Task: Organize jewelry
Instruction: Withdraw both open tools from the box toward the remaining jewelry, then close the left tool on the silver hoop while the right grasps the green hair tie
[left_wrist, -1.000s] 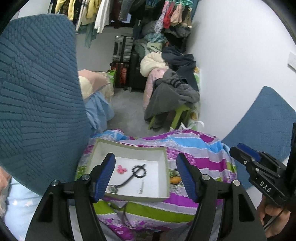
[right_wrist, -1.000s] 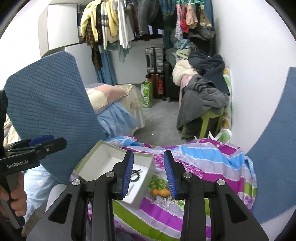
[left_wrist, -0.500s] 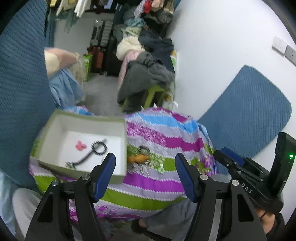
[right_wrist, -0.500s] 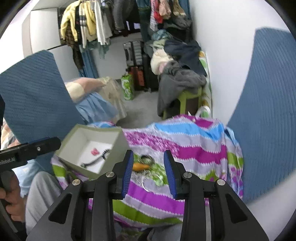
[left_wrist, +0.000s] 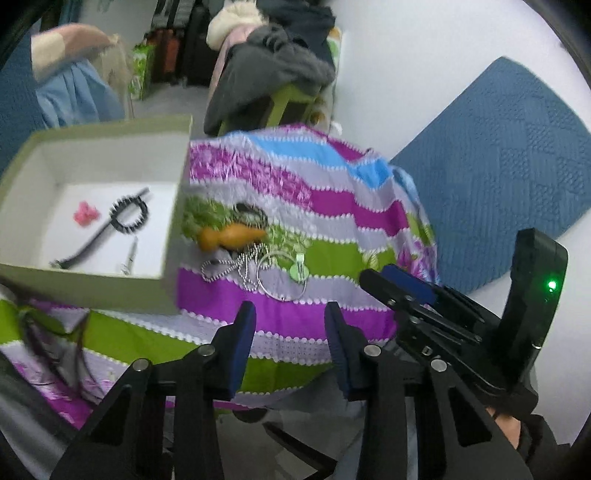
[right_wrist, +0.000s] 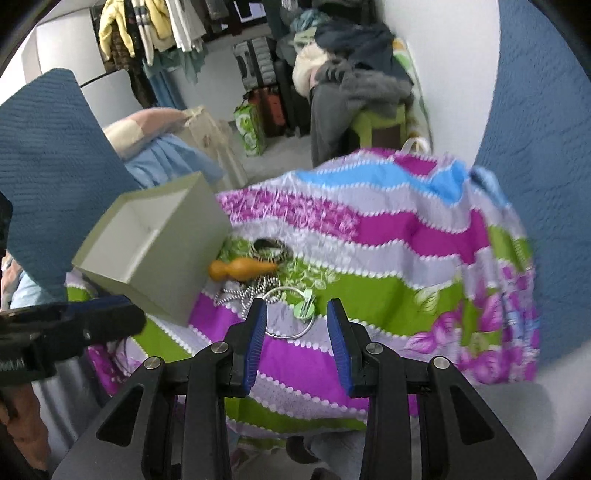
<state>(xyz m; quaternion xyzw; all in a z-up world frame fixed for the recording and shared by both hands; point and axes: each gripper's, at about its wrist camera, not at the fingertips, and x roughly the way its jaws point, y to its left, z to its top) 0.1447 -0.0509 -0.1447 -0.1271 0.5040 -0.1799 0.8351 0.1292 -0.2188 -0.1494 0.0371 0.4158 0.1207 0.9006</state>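
Note:
A pale green box (left_wrist: 85, 286) stands at the left end of a striped cloth-covered table (left_wrist: 332, 206). Inside it lie a pink charm (left_wrist: 85, 214), a black bead bracelet (left_wrist: 130, 216) and a black strap. On the cloth beside the box lie an orange gourd pendant (left_wrist: 232, 236), a ball chain (left_wrist: 236, 266), a silver hoop (left_wrist: 280, 275) with a green tag (left_wrist: 298, 271), and a dark bracelet (left_wrist: 251, 212). My left gripper (left_wrist: 290, 314) hovers near this pile, its jaws closing on nothing. My right gripper (right_wrist: 297, 306) is open above the silver hoop (right_wrist: 291, 314), not touching it.
Blue quilted cushions lean at the left (right_wrist: 48, 166) and against the white wall at the right (left_wrist: 498, 166). Behind the table a green stool (right_wrist: 380, 122) carries piled clothes, with suitcases (right_wrist: 266, 85) and hanging clothes further back. A person's hand holds each gripper.
Both grippers have come down and tilted toward the table, so the jewelry pile now sits close in front of them. The left jaws have narrowed. The right jaws kept their gap.

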